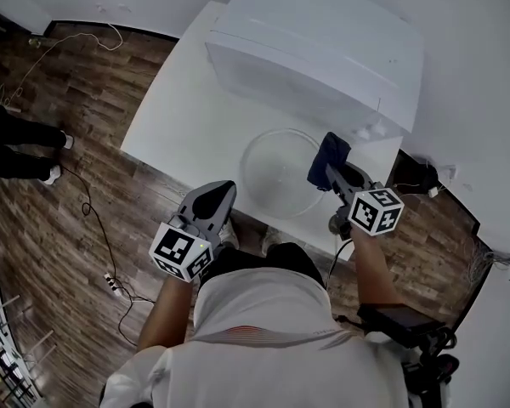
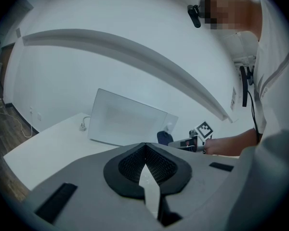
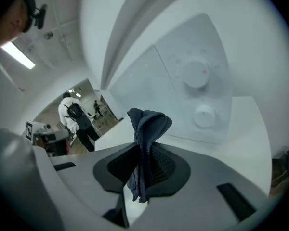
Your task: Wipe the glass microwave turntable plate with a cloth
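The glass plate [image 1: 279, 173] lies flat on the white table [image 1: 185, 126], in front of the white microwave [image 1: 323, 49]. The right gripper [image 3: 142, 150] has its jaws pinched tight on a dark blue cloth [image 3: 145, 134], held at the plate's right edge. The left gripper [image 2: 144, 147] has its jaws closed at the tips with nothing between them. It is near the table's front edge, apart from the plate.
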